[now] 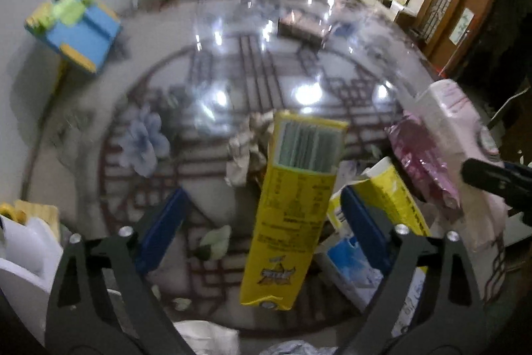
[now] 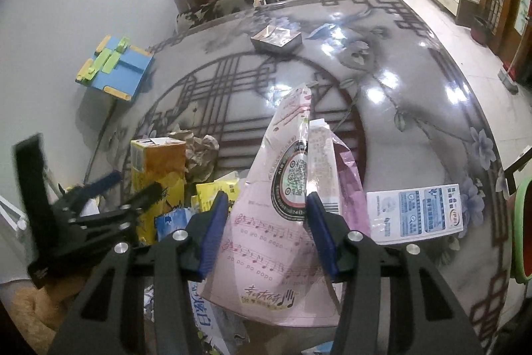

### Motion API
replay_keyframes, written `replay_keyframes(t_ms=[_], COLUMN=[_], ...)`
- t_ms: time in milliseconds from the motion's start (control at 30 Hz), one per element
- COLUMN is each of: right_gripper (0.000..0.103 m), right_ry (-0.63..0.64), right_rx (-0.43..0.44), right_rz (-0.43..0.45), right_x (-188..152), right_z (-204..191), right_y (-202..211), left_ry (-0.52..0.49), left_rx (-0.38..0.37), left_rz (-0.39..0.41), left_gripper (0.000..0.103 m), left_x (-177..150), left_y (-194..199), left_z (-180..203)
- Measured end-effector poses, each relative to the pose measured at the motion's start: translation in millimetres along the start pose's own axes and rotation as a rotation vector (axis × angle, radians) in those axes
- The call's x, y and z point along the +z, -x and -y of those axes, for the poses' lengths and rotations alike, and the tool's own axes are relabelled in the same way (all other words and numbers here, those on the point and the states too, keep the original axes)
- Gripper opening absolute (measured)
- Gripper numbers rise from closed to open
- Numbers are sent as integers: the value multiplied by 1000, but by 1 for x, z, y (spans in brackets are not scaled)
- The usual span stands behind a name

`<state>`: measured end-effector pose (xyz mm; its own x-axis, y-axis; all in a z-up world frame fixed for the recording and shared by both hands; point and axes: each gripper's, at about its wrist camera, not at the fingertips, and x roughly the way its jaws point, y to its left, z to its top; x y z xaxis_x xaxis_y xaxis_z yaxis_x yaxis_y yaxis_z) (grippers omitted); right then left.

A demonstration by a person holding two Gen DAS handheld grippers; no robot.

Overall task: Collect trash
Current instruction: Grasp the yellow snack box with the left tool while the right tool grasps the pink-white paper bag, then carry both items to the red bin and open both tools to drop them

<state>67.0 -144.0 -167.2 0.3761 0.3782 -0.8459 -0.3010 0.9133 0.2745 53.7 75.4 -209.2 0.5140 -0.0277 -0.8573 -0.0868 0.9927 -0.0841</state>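
A tall yellow carton (image 1: 292,208) stands upright between the wide-open blue fingers of my left gripper (image 1: 262,222), touching neither; it also shows in the right wrist view (image 2: 159,185). My right gripper (image 2: 266,222) has a pink printed bag (image 2: 276,242) between its fingers, the pads close on both sides. The pink bag shows at the right of the left wrist view (image 1: 445,135). Crumpled brown paper (image 1: 246,152) lies behind the carton. A yellow and blue box (image 1: 382,198) lies beside it.
A glossy patterned table (image 2: 415,122) holds a small dark box (image 2: 277,39) at the far side and a white and blue packet (image 2: 415,213) at the right. A blue and yellow stand (image 2: 114,70) sits past the left edge. White papers (image 1: 206,335) lie near me.
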Motion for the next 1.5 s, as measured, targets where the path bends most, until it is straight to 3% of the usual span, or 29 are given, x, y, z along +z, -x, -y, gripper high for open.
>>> replay_keyframes(t_ms=[67,133,200,433,633,933,1200,1500], right_gripper=[48,48,48,48,48,48,48,48], right_ry=[4,7,5,13,-4,-75,-153,-264], right_rx=[-6,-12,-18,-42,-68,-136,-214,-308], right_rz=[5,15,38,149,253,360,420,430], right_x=[0,0,1,5,2,-18,-42,-71], right_z=[0,-2,-3,-3,2,35,72,133], right_y=[1,3,8,42,80,135,176,203], left_ry=[-4,-15,-20,-76,-112,-210,-304,-368], left_rx=[1,12,3,14,-37,-119,-215,-329], left_rz=[-25,-26,-23,102,201,285,288,214], left_gripper=[77,51,33,33,33,33,33,33], left_x=[2,5,8,30,51,68,64,54], left_y=[-9,-12,-12,32,76,118,126,106], left_z=[0,0,1,22,53,123,194,273])
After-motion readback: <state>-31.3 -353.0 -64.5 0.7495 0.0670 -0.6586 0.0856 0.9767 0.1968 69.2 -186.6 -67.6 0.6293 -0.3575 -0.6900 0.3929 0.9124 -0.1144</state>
